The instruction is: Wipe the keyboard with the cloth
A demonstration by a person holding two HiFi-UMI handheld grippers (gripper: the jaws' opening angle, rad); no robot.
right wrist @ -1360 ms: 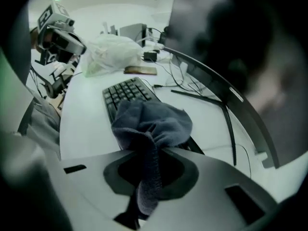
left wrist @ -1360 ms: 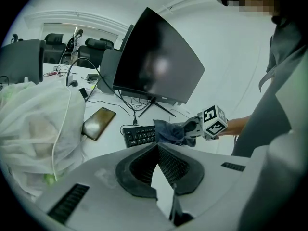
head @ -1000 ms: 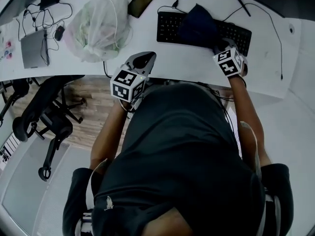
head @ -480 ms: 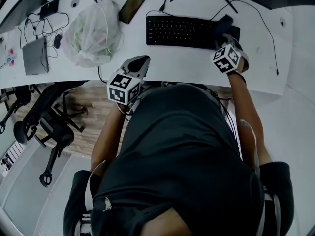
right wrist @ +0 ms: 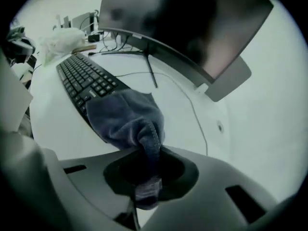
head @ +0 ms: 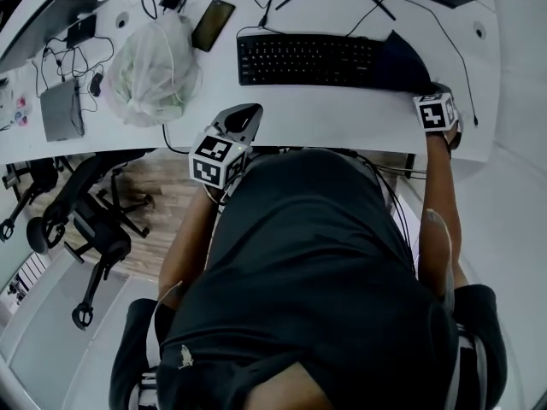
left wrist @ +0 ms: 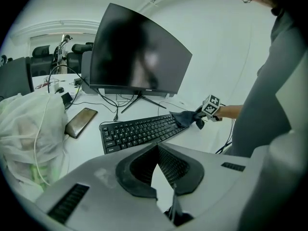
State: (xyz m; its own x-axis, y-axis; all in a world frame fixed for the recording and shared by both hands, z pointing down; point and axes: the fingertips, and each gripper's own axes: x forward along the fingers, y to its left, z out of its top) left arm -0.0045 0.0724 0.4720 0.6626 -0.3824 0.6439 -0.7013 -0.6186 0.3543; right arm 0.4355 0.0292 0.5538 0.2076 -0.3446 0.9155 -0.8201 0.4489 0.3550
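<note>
On the white desk (head: 325,109), right gripper (right wrist: 147,170) clamps a bunched dark cloth (right wrist: 125,117) over the keyboard (head: 308,60) end; left gripper (left wrist: 157,153) seemingly closed.

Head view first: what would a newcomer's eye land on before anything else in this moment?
The dark blue cloth, bunched over the right end of the black keyboard and pinched in the right gripper, stands out against the white desk. Next come the left gripper, holding nothing at the desk's near edge, and the bulging translucent plastic bag to the left of the keyboard.
</note>
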